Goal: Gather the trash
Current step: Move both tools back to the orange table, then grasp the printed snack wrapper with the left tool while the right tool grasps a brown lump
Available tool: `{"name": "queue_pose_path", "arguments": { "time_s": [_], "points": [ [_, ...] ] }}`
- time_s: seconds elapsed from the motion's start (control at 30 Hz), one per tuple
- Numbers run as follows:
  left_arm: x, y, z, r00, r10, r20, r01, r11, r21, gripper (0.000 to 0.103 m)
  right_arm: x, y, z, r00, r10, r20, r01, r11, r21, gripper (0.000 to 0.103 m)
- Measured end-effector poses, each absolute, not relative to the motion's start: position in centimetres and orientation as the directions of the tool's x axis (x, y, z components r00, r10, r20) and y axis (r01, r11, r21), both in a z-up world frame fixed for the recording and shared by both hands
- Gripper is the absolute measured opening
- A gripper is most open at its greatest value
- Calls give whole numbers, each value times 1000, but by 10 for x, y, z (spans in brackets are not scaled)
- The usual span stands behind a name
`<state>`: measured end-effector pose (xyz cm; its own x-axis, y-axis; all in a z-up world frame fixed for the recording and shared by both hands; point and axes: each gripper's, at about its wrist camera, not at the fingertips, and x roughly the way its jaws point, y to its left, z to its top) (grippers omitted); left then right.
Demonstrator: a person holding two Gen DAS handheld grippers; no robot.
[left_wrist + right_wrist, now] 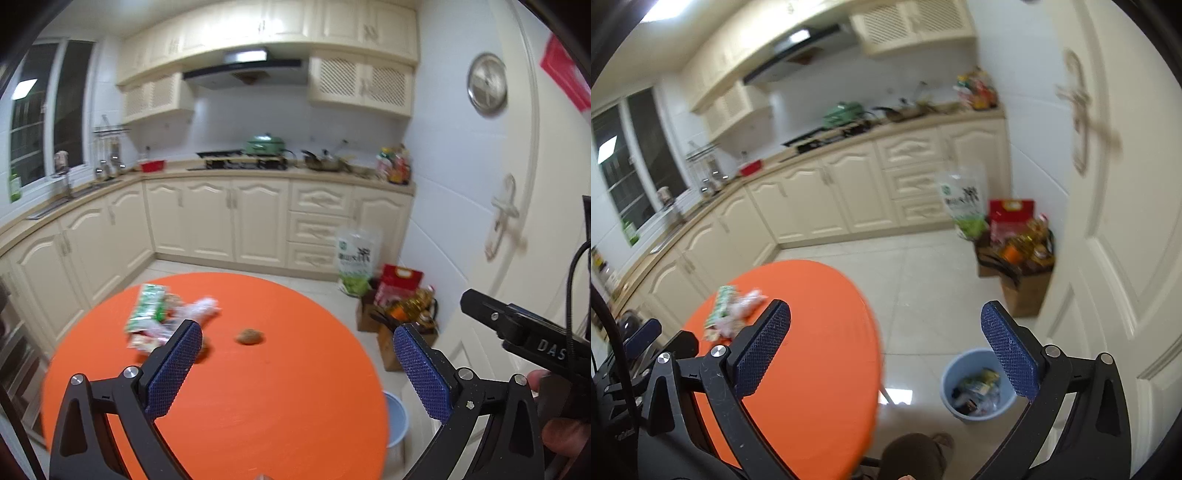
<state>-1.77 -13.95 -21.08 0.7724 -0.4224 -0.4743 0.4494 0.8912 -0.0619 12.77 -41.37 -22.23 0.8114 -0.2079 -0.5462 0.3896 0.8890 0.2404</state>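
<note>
On the far left part of the round orange desk (258,406) lies a loose heap of wrappers (159,314): a green-and-white packet with crumpled plastic bunched against it. Just right of the heap sit two small brown lumps, one half hidden behind a finger pad, the other brown scrap (250,336) out in the open; both are too blurred to name. The left tool (297,363) hovers above the middle of the desk, its blue-padded fingers spread wide with nothing between them, aimed toward that litter, so I judge it is lining up for a pick.

Further right, the right tool (885,352) is held beyond the desk's edge, over the tiled floor, equally wide open and empty. Below it, on the floor just beside the desk, stands a pale blue bin (977,386) with packets and film already in it. That spot makes sense: anything lifted from the desk needs only a short swing to drop in. The heap and scraps remain to be collected.
</note>
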Motion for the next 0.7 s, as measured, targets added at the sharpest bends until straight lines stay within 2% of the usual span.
{"name": "queue_pose_path", "arguments": {
  "time_s": [0.4,0.7],
  "points": [
    [-119,-23,-210,879,-273,-390,255,962,-99,102,139,-283,-190,873,-136,-468,210,971,110,103],
    [-168,-12,-223,896,-194,-401,162,980,-113,102,146,-238,-191,885,-75,-459,120,991,68,103]
  ]
}}
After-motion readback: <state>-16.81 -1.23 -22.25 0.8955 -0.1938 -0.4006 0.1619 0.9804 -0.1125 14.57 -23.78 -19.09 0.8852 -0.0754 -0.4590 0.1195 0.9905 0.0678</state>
